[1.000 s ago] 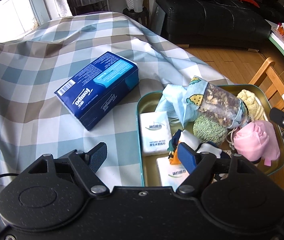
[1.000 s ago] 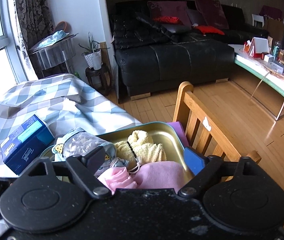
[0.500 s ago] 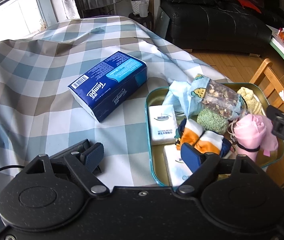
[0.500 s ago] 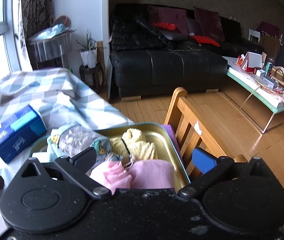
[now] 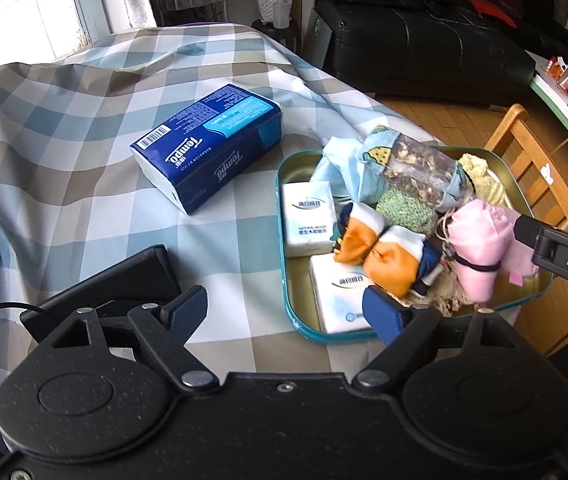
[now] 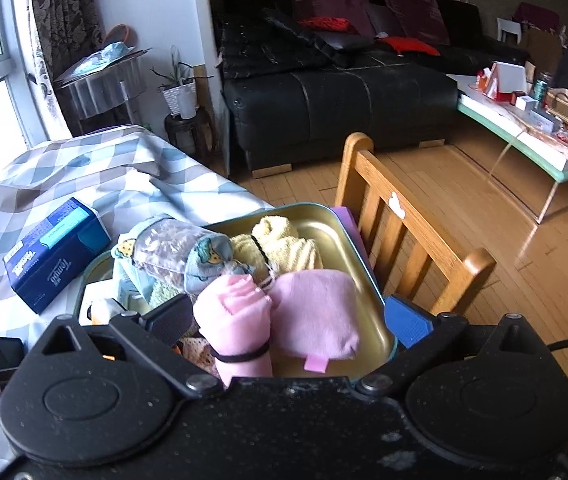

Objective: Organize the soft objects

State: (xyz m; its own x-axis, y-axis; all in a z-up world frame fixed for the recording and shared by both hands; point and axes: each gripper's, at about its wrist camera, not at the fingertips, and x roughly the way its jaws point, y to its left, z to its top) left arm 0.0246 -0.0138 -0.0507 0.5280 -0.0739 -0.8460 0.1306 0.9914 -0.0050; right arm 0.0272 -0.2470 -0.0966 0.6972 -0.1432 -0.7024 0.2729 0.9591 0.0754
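Left wrist view: my left gripper (image 5: 286,312) hangs open and empty over the checked worktop (image 5: 63,168). Right gripper (image 6: 288,318) gapes wide too, gripping nothing; the soft stuff sits piled in the teal-rimmed gold metal tray (image 5: 290,320), rolled pink cloth (image 6: 235,320) included.

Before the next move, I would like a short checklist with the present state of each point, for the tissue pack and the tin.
1. Left gripper empty: ok, nothing between its fingers.
2. Right gripper empty: ok, jaws wide; the pink roll lies in the tin between the fingers, and neither pad presses on it.
3. Tissue pack reachable: ok, it lies alone on the checked cloth, outside the tin.
4. Room in the tin for the pack: not ok, it looks full.
5. Tin firmly on the table: cannot tell; it sits near the edge by the chair.
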